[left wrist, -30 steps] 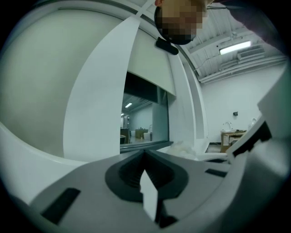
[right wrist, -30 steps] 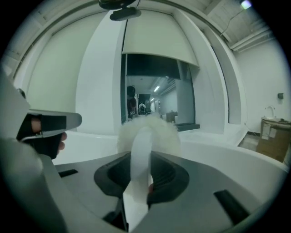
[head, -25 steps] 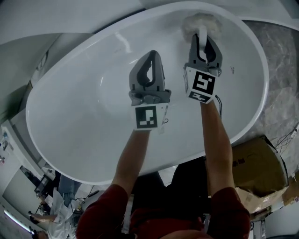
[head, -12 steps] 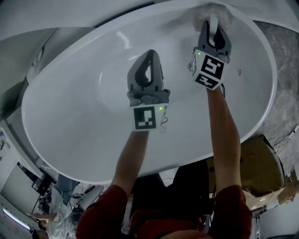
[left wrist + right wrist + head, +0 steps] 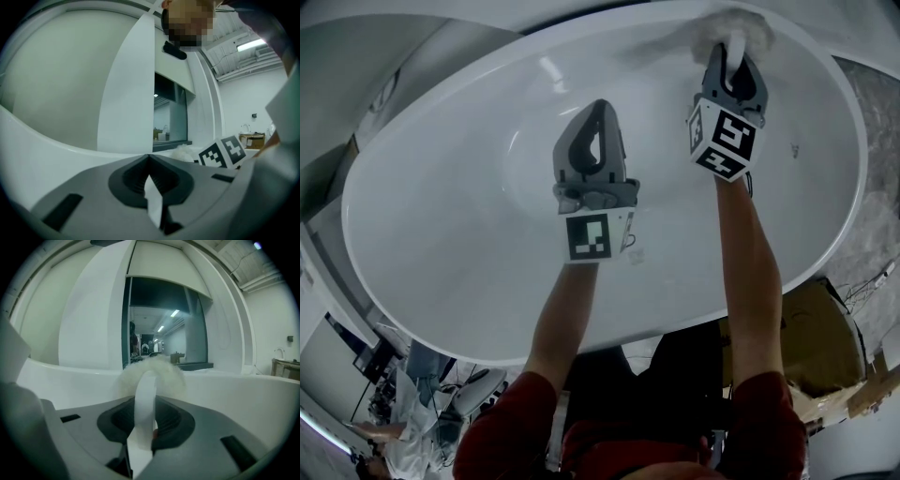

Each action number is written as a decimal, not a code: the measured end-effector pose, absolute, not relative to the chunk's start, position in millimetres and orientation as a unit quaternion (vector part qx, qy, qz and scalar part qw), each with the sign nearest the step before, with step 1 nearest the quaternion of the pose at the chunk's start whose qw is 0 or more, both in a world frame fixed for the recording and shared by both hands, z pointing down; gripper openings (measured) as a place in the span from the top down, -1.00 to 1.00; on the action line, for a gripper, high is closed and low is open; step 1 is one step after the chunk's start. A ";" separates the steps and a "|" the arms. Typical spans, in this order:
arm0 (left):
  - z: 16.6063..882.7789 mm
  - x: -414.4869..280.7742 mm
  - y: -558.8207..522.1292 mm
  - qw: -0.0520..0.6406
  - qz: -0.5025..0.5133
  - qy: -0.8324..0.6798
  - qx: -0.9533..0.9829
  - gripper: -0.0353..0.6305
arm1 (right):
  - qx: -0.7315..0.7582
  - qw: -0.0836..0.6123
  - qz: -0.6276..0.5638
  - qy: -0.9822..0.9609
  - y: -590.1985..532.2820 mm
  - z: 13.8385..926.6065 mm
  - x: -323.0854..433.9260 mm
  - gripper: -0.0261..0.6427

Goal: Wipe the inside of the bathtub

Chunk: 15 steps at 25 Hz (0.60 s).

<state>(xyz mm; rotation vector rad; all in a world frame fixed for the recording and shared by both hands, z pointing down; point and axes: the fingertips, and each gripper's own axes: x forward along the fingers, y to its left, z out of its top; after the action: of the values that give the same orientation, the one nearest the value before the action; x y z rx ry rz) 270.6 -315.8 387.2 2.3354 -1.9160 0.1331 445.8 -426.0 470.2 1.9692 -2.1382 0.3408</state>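
Observation:
A white oval bathtub (image 5: 403,281) fills the head view. At its far wall, just under the rim, lies a fluffy white duster (image 5: 729,28). My right gripper (image 5: 733,54) is shut on the duster's white handle (image 5: 144,399), and the fluffy head (image 5: 151,370) presses on the tub wall ahead of the jaws. My left gripper (image 5: 601,108) hovers over the tub's middle, jaws shut, with only a thin white strip showing between them. In the left gripper view the left gripper (image 5: 149,158) points at the tub's far rim, with the right gripper's marker cube (image 5: 224,151) to its right.
A cardboard box (image 5: 820,328) stands on the floor right of the tub. A marbled surface (image 5: 877,103) runs along the tub's right side. Clutter and cables (image 5: 441,389) lie at the lower left. White curved panels and a dark window (image 5: 159,333) rise behind the tub.
My right gripper has pushed the duster farther up the far wall, toward the rim. The left gripper has stayed over the tub's middle.

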 end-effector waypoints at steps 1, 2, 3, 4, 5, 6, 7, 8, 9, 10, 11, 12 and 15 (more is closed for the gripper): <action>386.1 264.4 -314.1 0.059 0.043 -0.636 0.768 0.85 | 0.667 0.105 0.118 -0.728 -425.0 469.8 439.2 0.64; 385.0 257.6 -312.2 0.059 0.042 -0.640 0.765 0.85 | 0.666 0.103 0.121 -0.729 -423.8 469.6 432.0 0.64; 384.0 250.6 -310.1 0.059 0.042 -0.643 0.763 0.85 | 0.665 0.102 0.123 -0.730 -422.2 469.6 424.6 0.64; 383.1 243.7 -308.0 0.058 0.042 -0.645 0.761 0.85 | 0.663 0.101 0.124 -0.731 -420.4 469.8 417.3 0.64; 382.1 236.7 -305.9 0.056 0.041 -0.647 0.759 0.85 | 0.662 0.101 0.125 -0.732 -418.7 470.0 410.4 0.64; 381.3 229.5 -303.7 0.055 0.041 -0.650 0.757 0.85 | 0.661 0.101 0.125 -0.733 -417.2 470.0 403.6 0.64; 380.7 221.9 -301.2 0.054 0.041 -0.654 0.754 0.85 | 0.659 0.101 0.126 -0.735 -415.8 469.8 396.5 0.64; 380.4 214.2 -298.1 0.054 0.041 -0.658 0.750 0.85 | 0.657 0.100 0.127 -0.737 -414.3 469.4 389.0 0.64; 380.1 206.6 -294.4 0.055 0.041 -0.662 0.746 0.85 | 0.654 0.099 0.127 -0.739 -412.4 468.8 381.2 0.64; 379.7 199.3 -290.4 0.056 0.041 -0.666 0.743 0.85 | 0.651 0.098 0.128 -0.742 -410.2 468.3 373.2 0.64; 379.2 192.2 -286.3 0.057 0.041 -0.669 0.740 0.85 | 0.648 0.097 0.130 -0.744 -407.9 467.7 365.4 0.64; 378.5 185.3 -282.3 0.057 0.042 -0.672 0.737 0.85 | 0.645 0.096 0.131 -0.747 -405.6 466.8 357.6 0.64; 375.4 164.3 -271.6 0.056 0.042 -0.683 0.727 0.85 | 0.637 0.096 0.130 -0.754 -399.3 463.4 333.7 0.64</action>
<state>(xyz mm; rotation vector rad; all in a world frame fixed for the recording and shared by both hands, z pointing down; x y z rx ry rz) 164.3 -271.6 375.4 2.2065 -2.0707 0.1272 333.7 -399.3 463.4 1.8860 -2.2335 0.3851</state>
